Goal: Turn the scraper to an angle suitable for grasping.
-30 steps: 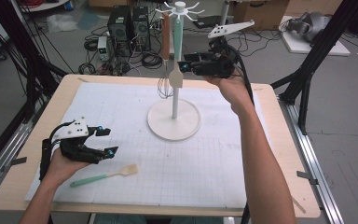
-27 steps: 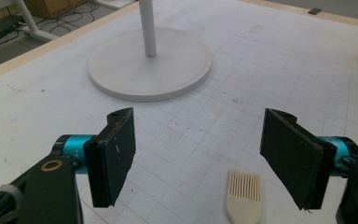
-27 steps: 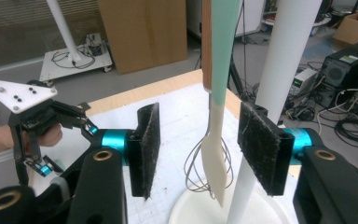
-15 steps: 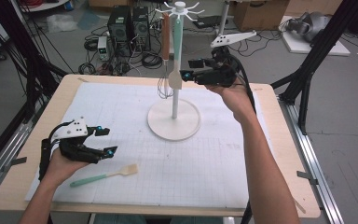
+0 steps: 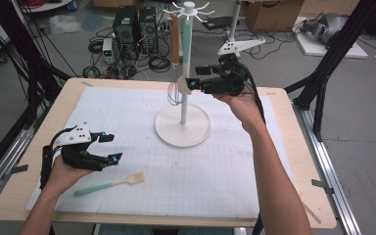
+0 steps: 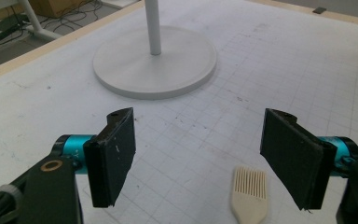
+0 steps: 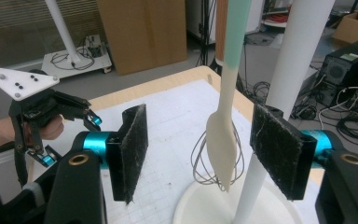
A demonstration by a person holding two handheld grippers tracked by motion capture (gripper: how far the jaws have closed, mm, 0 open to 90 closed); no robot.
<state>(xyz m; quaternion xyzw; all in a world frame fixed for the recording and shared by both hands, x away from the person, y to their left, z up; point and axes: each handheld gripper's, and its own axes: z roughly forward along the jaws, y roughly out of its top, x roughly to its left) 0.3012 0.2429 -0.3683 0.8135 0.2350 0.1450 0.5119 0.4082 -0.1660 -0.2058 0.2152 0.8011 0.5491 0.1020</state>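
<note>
A white stand (image 5: 182, 128) holds a whisk (image 5: 175, 90) with a brown handle and a cream spoon (image 5: 184, 86) with a teal handle, both hanging from its top hooks. My right gripper (image 5: 196, 77) is level with the spoon's head. Its jaws have just been opening and stand open, with the spoon (image 7: 221, 135) hanging free between the pads (image 7: 131, 149). My left gripper (image 5: 111, 147) rests low at the table's front left, open and with nothing in it. A cream brush (image 6: 248, 191) with a teal handle (image 5: 93, 188) lies just in front of it.
The stand's pole (image 7: 286, 70) rises close behind the right jaw, and the whisk wires (image 7: 199, 161) hang behind the spoon. A white gridded mat (image 5: 235, 166) covers the wooden table (image 5: 303, 196). Computer towers (image 5: 134, 24) and cables sit on the floor beyond.
The right gripper's jaws have spread wider around the hanging spoon, and its top plate has dipped lower. The left gripper and the brush have stayed put.
</note>
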